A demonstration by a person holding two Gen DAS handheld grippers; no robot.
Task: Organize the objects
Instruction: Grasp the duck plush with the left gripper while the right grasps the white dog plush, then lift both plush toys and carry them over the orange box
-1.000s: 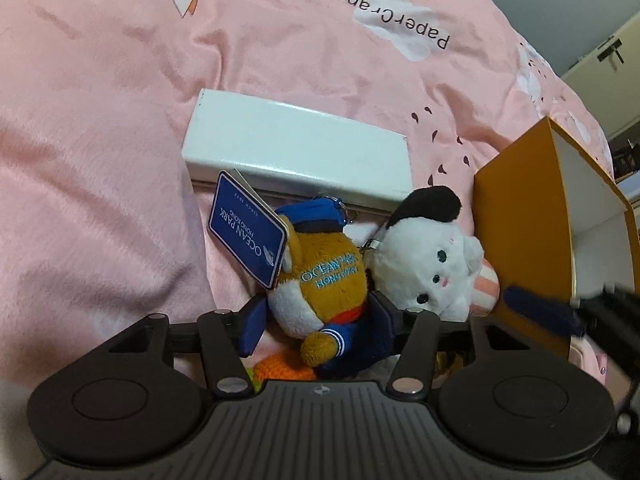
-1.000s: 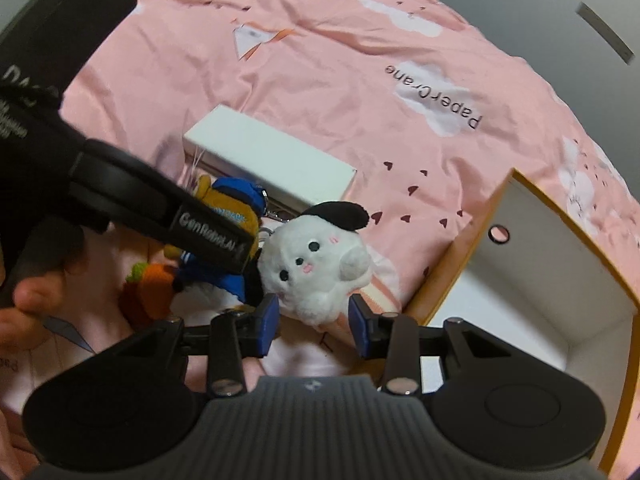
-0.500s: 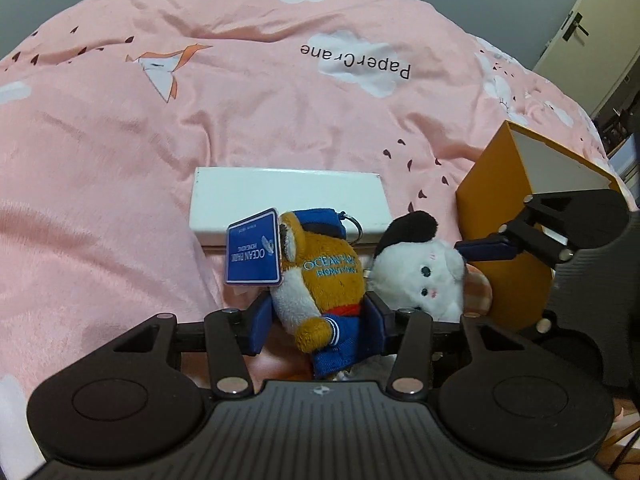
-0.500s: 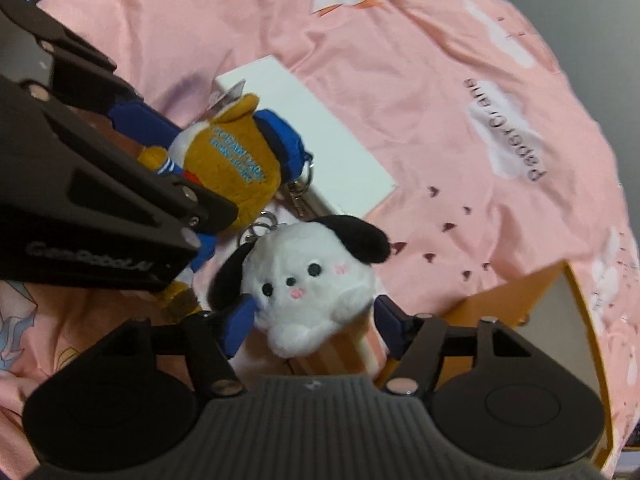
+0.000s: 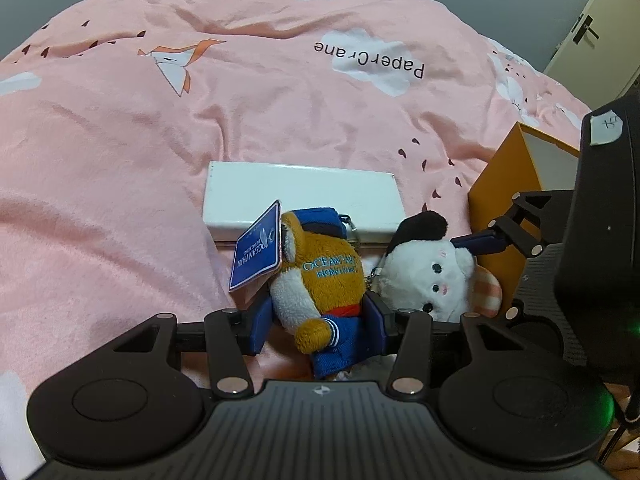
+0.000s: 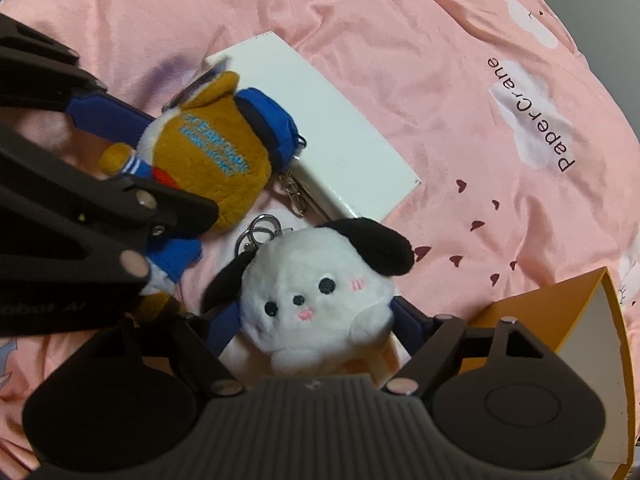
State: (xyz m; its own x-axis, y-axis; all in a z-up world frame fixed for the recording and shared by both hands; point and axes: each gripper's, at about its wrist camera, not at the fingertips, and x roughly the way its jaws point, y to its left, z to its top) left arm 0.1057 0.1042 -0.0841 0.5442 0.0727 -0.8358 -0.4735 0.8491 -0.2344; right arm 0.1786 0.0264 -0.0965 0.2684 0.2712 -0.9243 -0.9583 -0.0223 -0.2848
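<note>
Left gripper: blue fingers pressed against both flanks of brown Ocean Park plush keychain, jaws clamped on it. Plush in blue cap and blue jacket, lettering "OCEAN PARK HONG KONG" across chest, blue hang tag standing off its left side. Metal clasp at cap hanging over near edge of white flat box; contact with box not determinable.

Right gripper: blue fingers set on either side of white puppy plush keychain, jaws closed on its body. Black floppy ears, pink cheeks, key ring at top of head. Striped pink part visible under the puppy, identity unclear.

Relation of plushes: side by side, near each other, seemingly apart in right wrist view, close enough to appear touching in left wrist view. Both above pink bedspread printed with clouds, paper cranes and "PaperCrane".

Orange open box with white interior standing just beside puppy plush, on the right. White flat box lying on bedspread directly beyond both plushes.
</note>
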